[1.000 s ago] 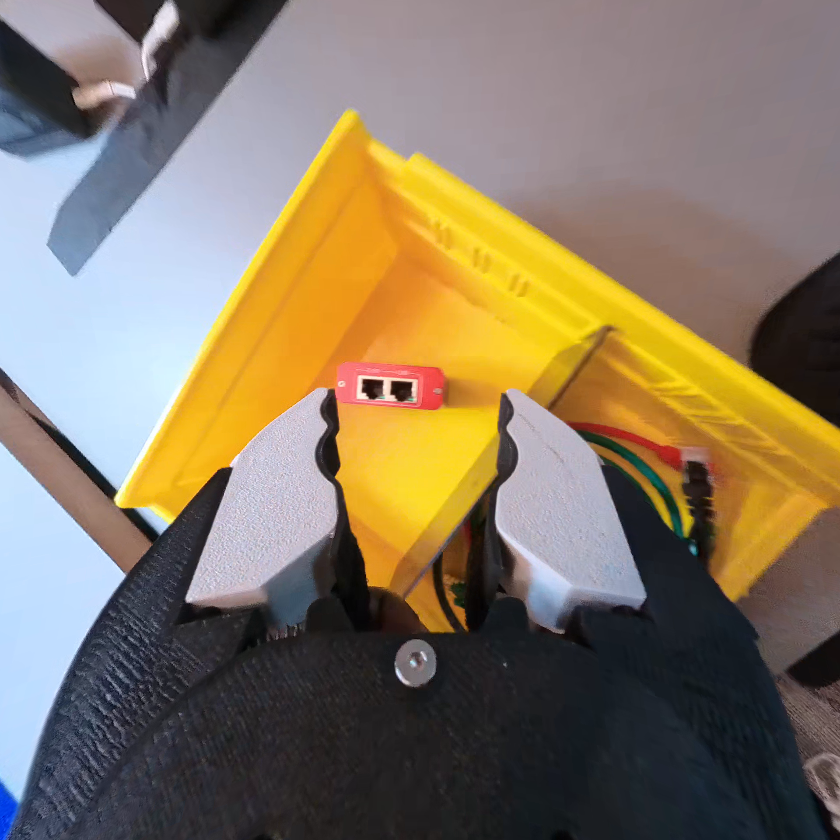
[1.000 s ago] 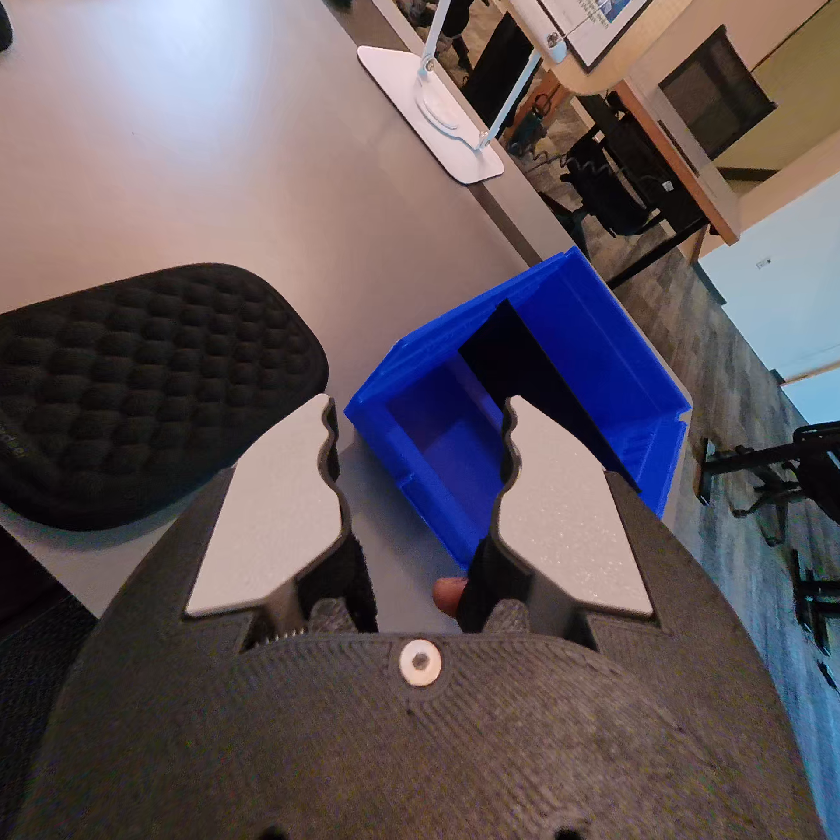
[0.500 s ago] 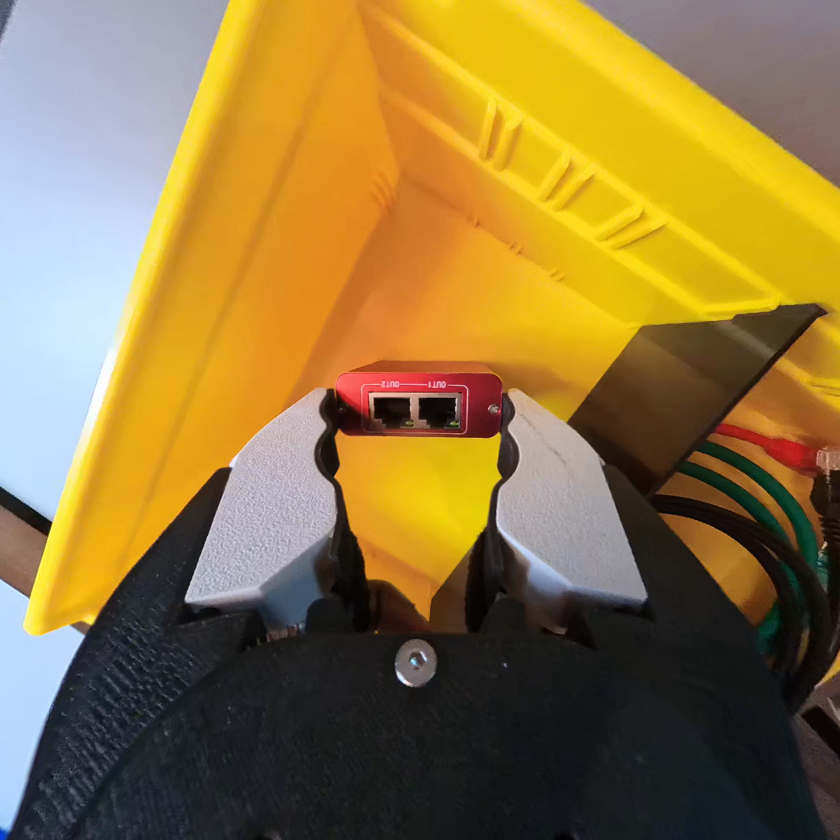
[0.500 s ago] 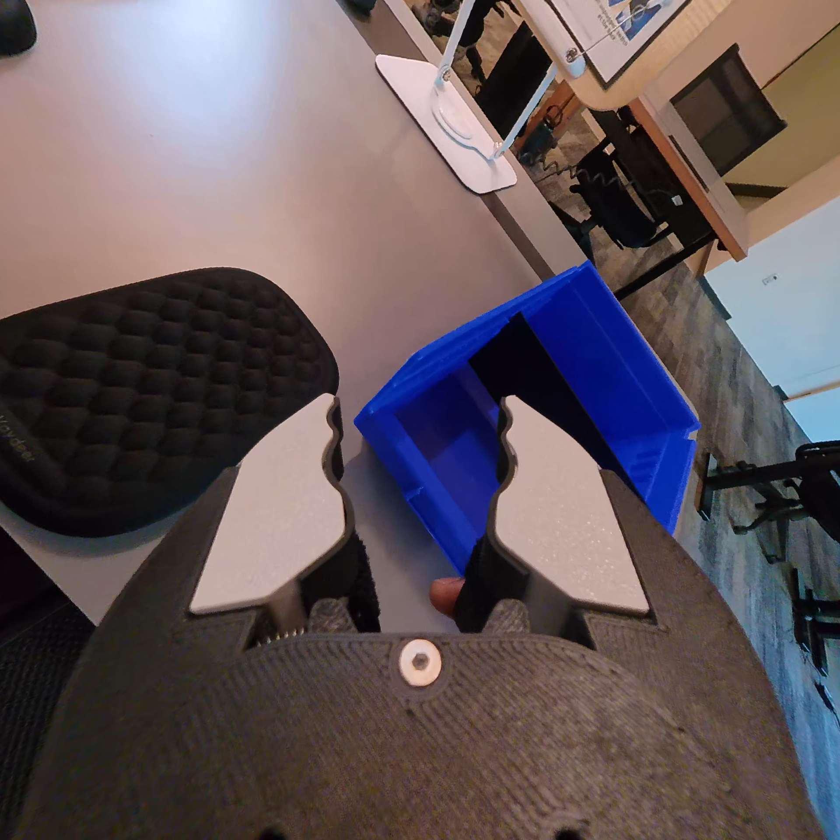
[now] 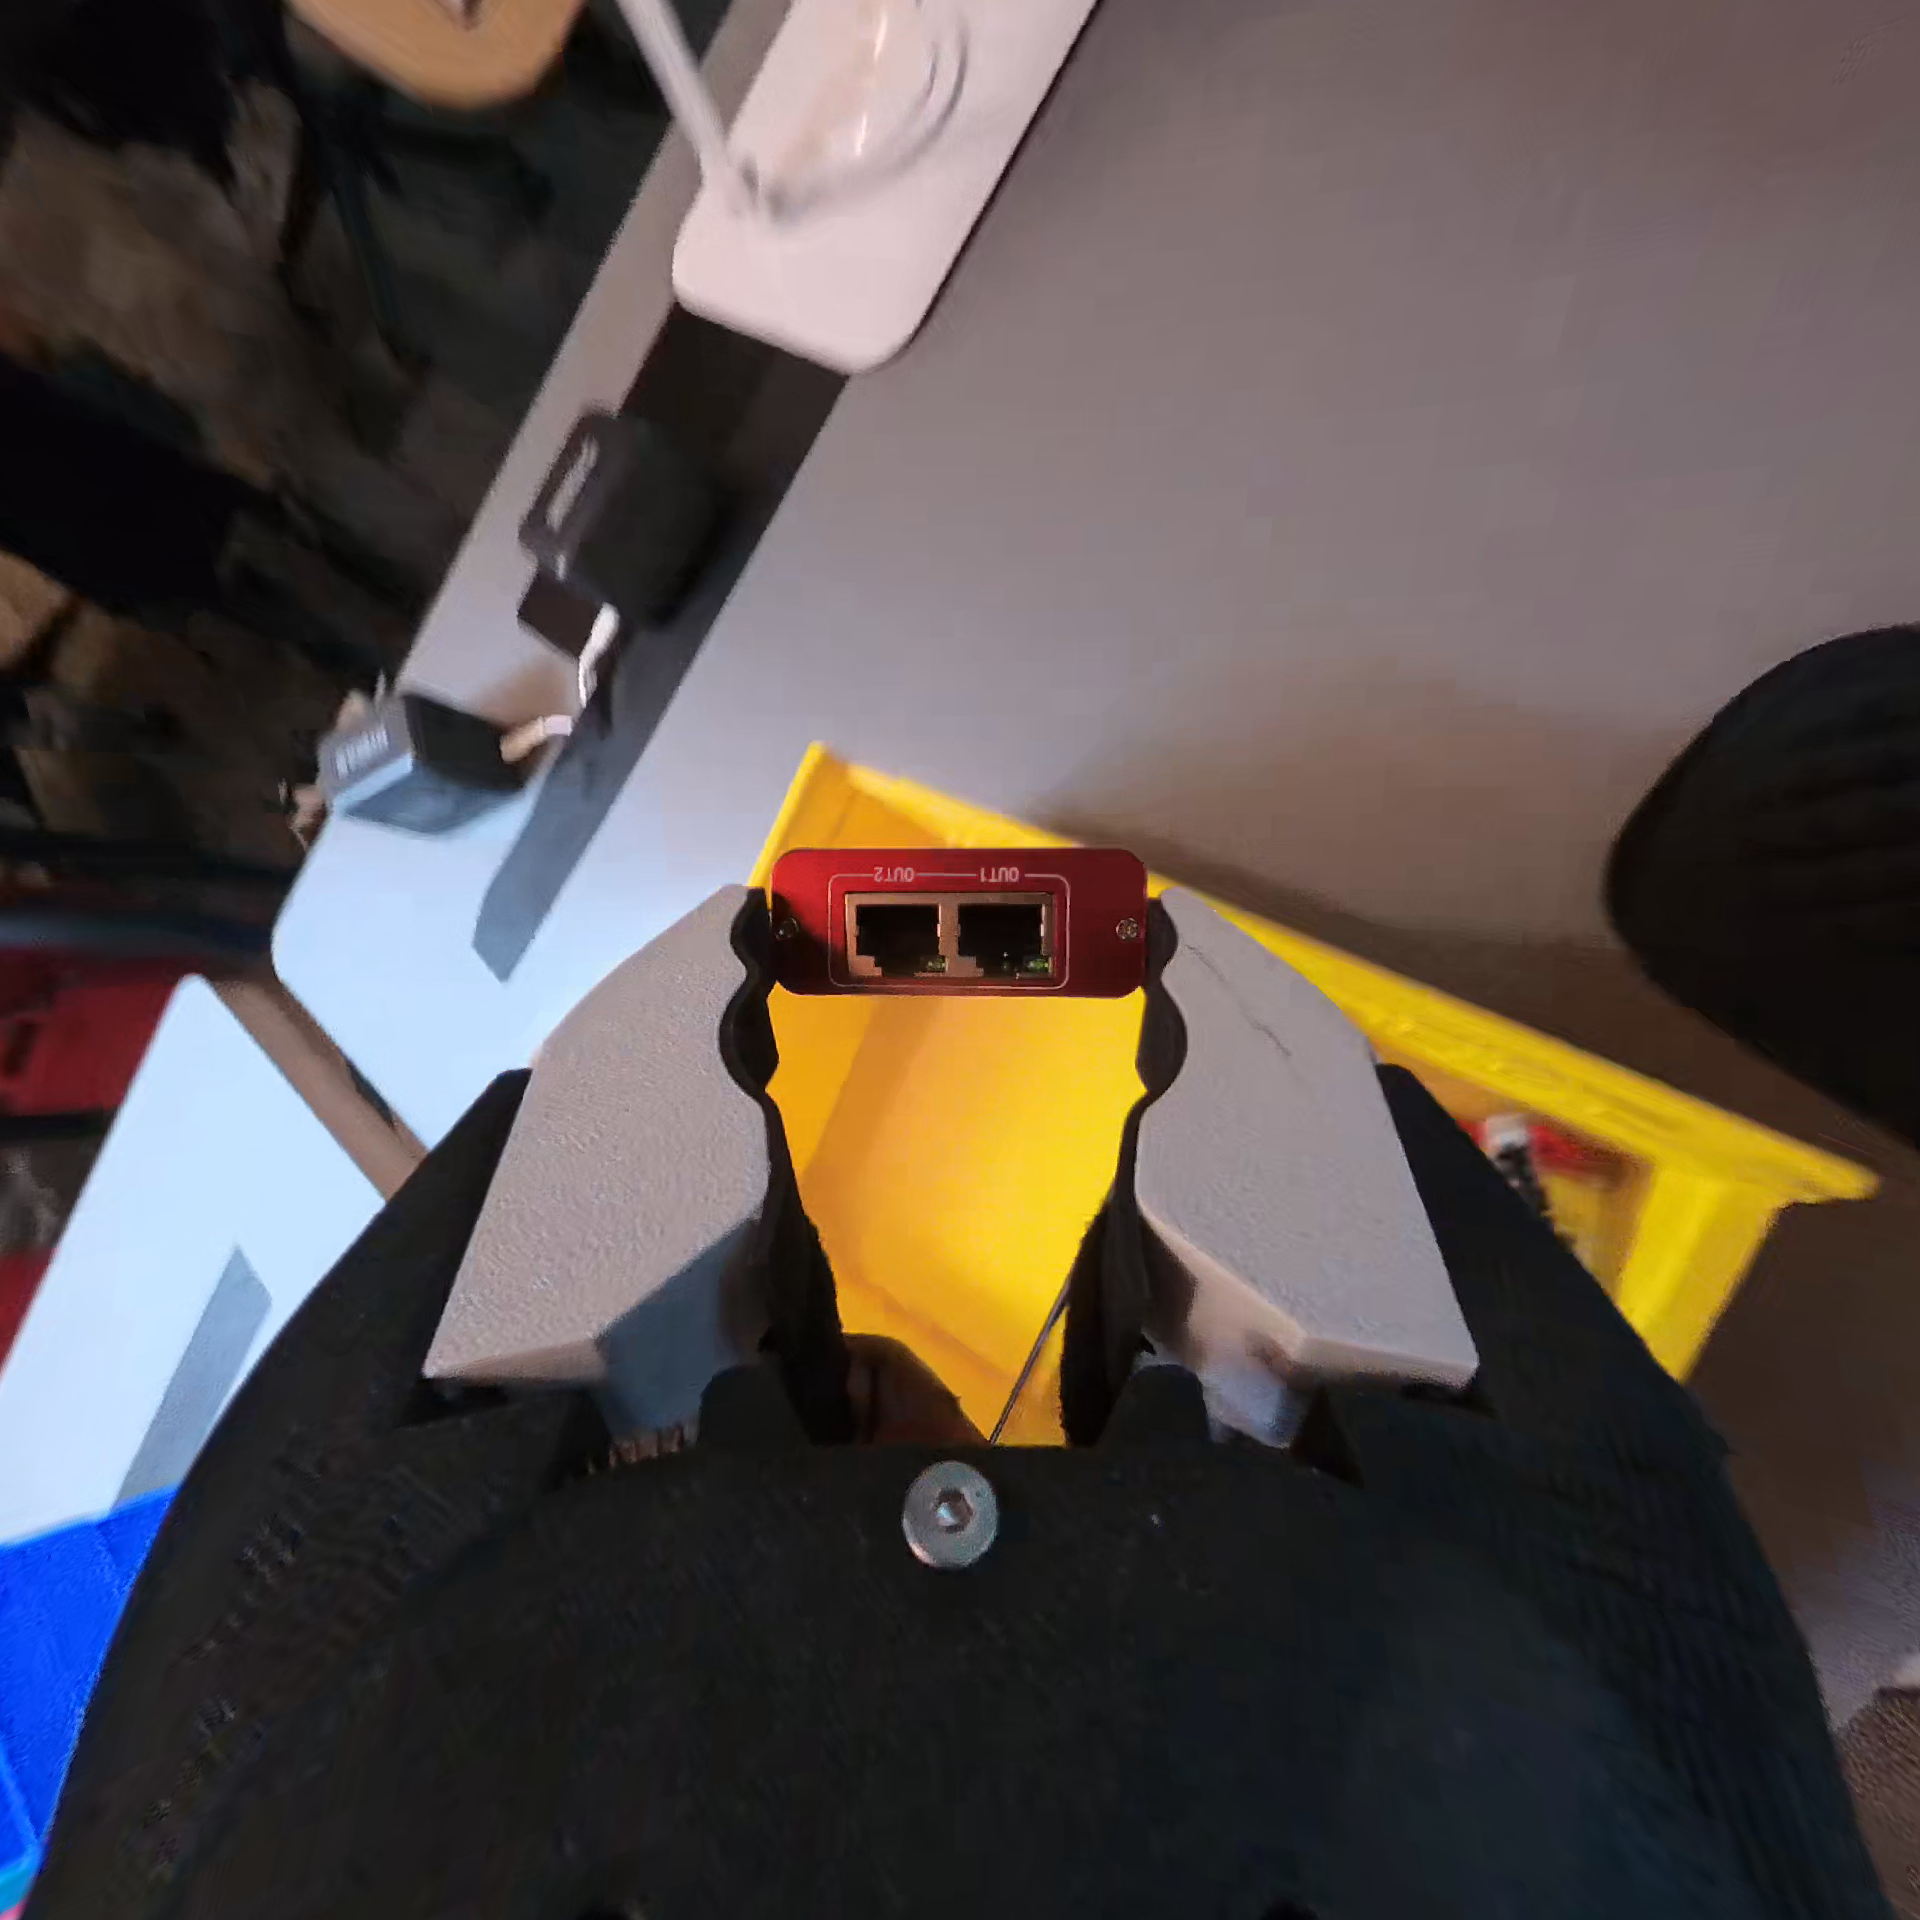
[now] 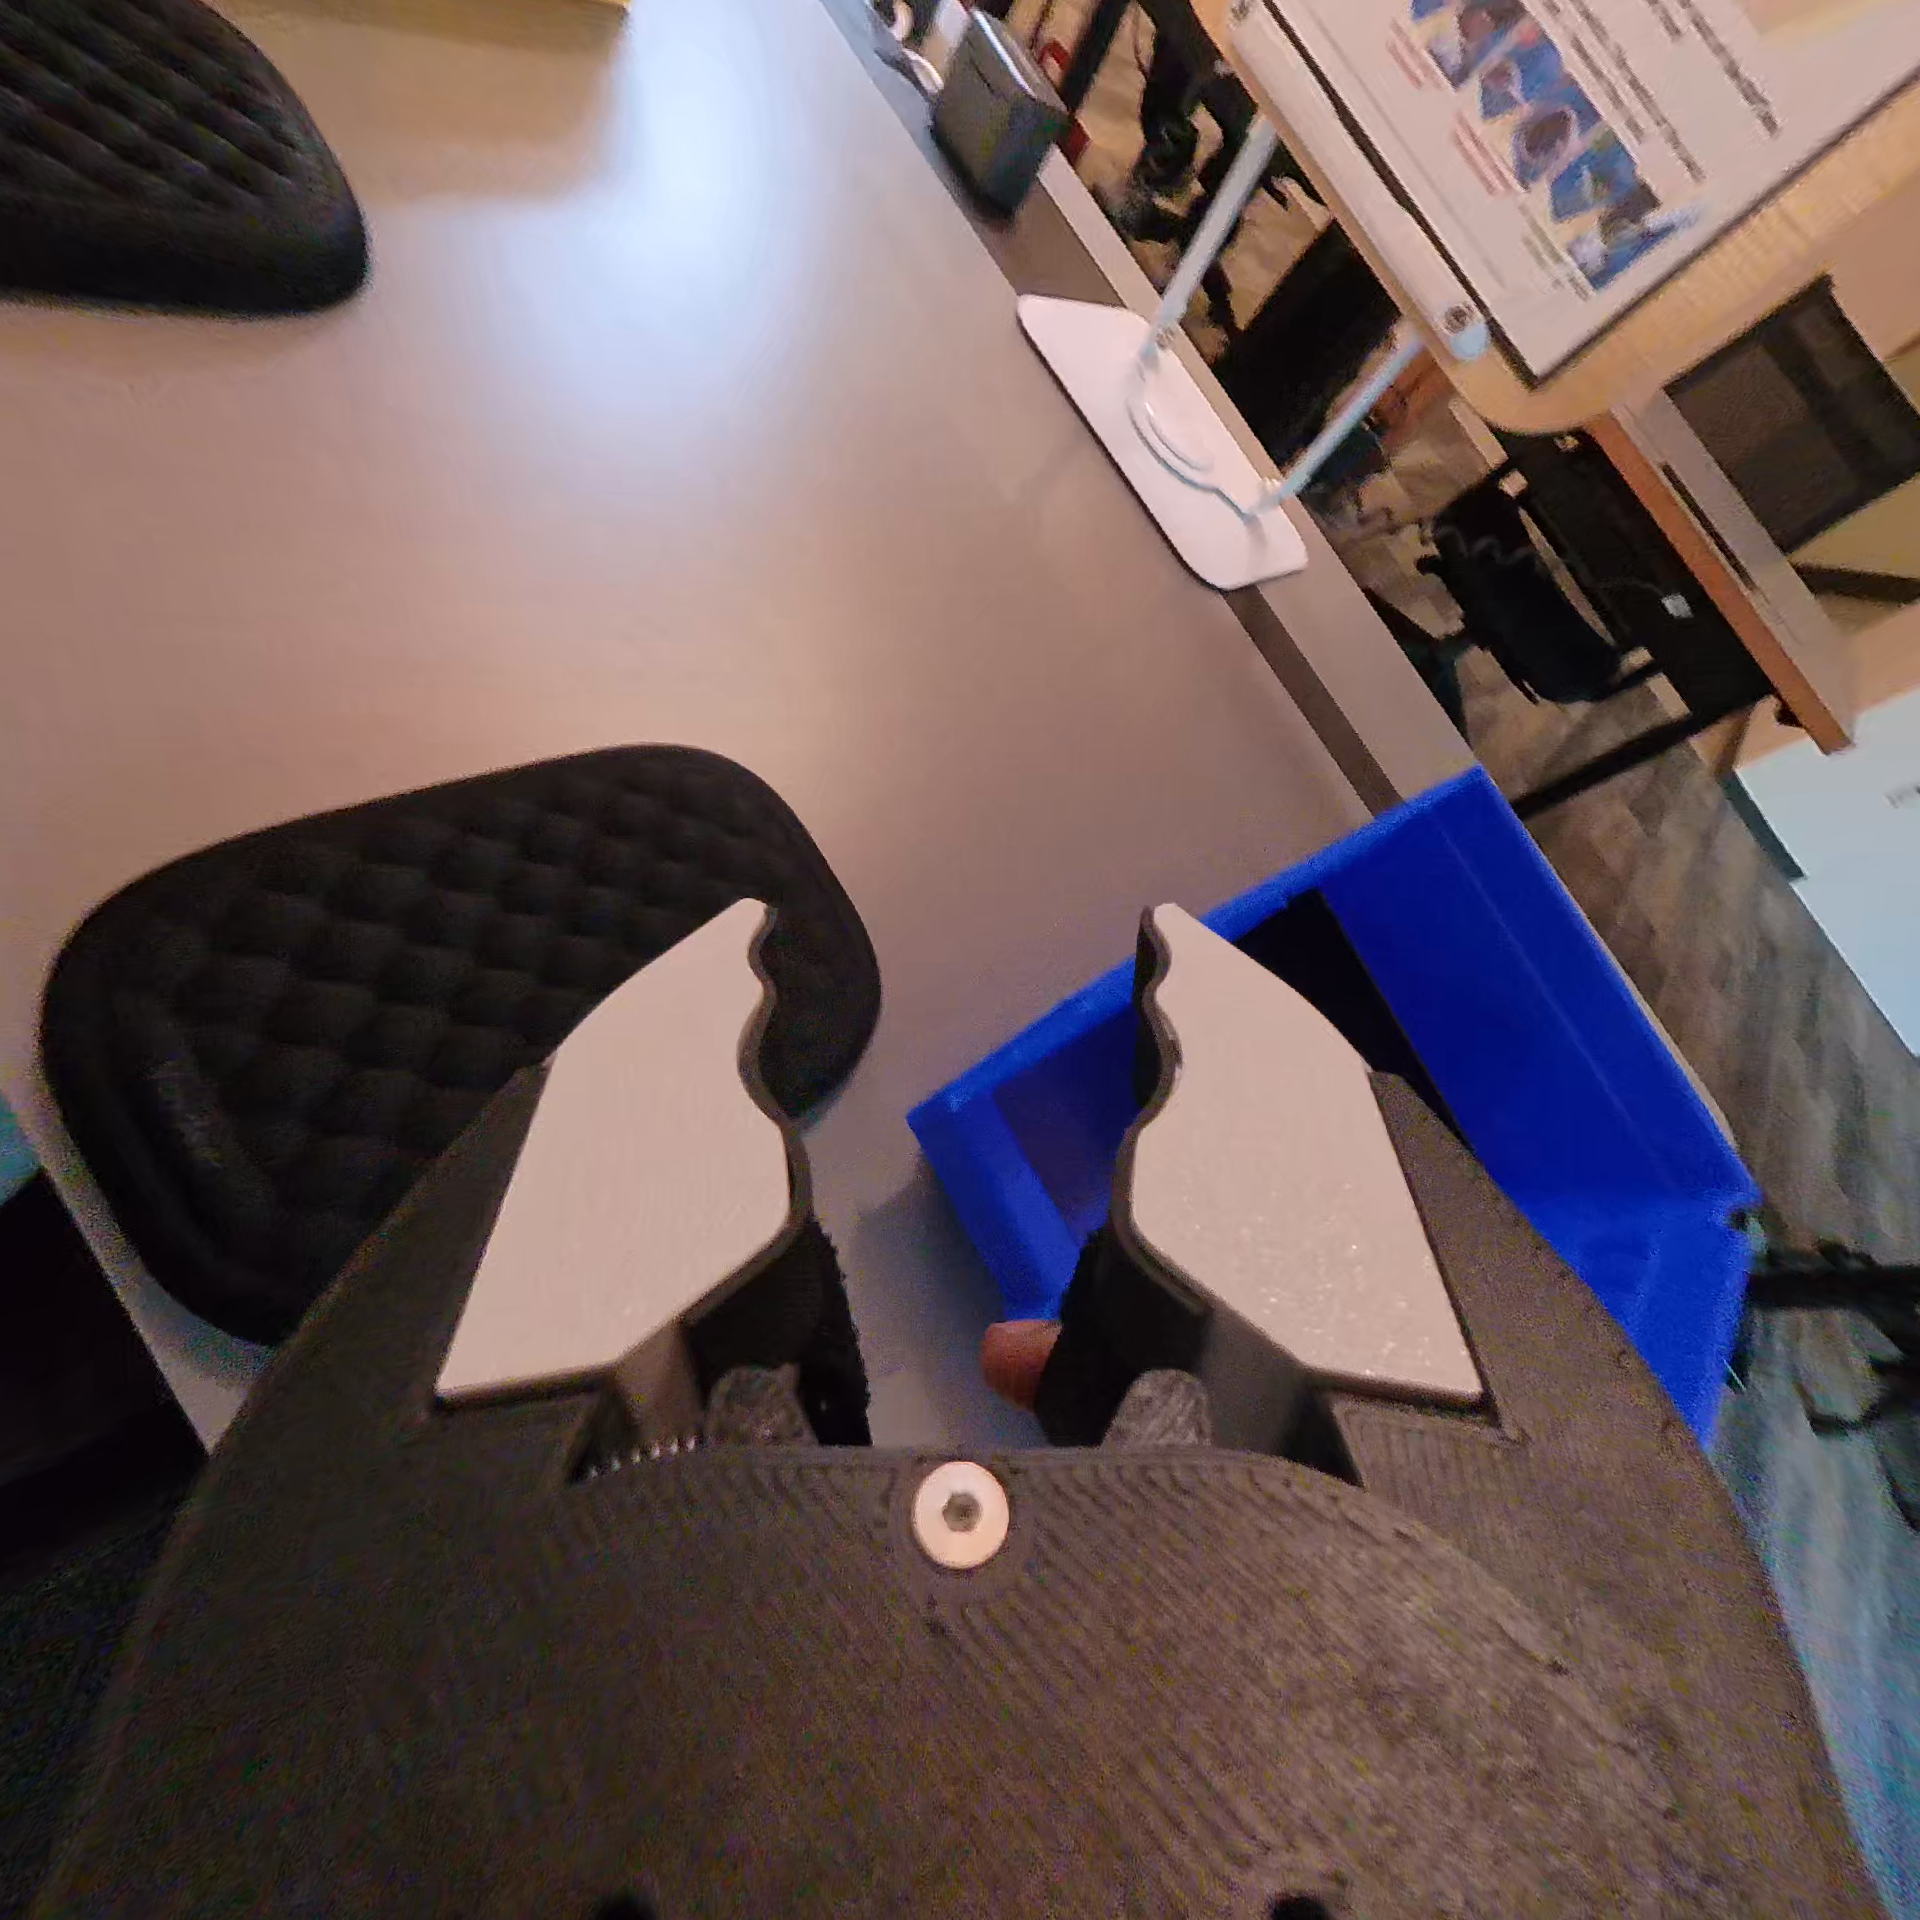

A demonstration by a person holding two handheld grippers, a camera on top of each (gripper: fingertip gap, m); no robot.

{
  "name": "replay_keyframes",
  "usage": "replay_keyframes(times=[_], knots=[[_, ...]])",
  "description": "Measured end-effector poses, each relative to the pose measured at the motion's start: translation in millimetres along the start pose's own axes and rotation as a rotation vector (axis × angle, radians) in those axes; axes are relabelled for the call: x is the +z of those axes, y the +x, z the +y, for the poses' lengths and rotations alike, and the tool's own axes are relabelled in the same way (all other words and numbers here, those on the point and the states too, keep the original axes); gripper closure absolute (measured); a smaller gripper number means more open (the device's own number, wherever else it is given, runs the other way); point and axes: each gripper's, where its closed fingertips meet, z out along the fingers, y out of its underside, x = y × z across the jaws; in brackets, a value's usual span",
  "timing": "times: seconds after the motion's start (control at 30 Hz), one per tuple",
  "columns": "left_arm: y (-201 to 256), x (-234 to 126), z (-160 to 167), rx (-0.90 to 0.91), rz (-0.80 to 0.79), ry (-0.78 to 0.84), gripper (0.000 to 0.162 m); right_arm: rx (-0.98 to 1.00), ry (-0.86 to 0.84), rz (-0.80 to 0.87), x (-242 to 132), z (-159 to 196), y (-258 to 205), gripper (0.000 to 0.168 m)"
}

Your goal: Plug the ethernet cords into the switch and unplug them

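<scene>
The left gripper clamps the red switch between its fingers above the yellow bin, while the right gripper hangs spread and empty over the desk.

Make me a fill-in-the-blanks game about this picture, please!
1. The left hand-held gripper is shut on a small ____ switch.
2. The switch has ____ empty ports facing the camera.
3. Below the switch is a ____ bin.
4. The right hand-held gripper is open, holds nothing, and has a ____ bin beyond it.

Missing words: red; two; yellow; blue
</scene>
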Motion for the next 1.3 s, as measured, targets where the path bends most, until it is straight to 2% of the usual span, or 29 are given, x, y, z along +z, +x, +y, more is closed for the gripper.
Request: replay_keyframes(times=[0.1, 0.2, 0.47, 0.6, 0.8, 1.0, 1.3], knots=[[34.1, -5.6, -41.7, 0.061, 0.07, 0.085, 0.094, -0.01, 0.039, -0.055, 8.6, -10.5, -11.0, 0.102], [81.1, 4.2, -75.1, 0.135, 0.178, 0.119, 0.094, -0.014, 0.085, -0.101, 14.5, -20.0, -20.6, 0.102], [199.3, 65.7, -128.8, 0.34, 0.397, 0.07, 0.094, -0.029, 0.118, -0.157, 18.8, -27.9, -35.0, 0.102], [240.8, 94.9, -133.5, 0.398, 0.474, 0.013, 0.094, -0.03, 0.12, -0.164, 17.5, -27.4, -37.8, 0.102], [279.7, 128.2, -140.3, 0.376, 0.528, -0.018, 0.094, -0.03, 0.124, -0.168, 17.7, -25.6, -38.8, 0.103], [305.6, 139.2, -134.5, 0.399, 0.547, -0.024, 0.094, -0.03, 0.131, -0.173, 16.4, -25.7, -39.0, 0.103], [315.4, 146.2, -126.0, 0.371, 0.573, 0.001, 0.094, -0.034, 0.118, -0.175, 17.1, -25.7, -39.9, 0.103]])
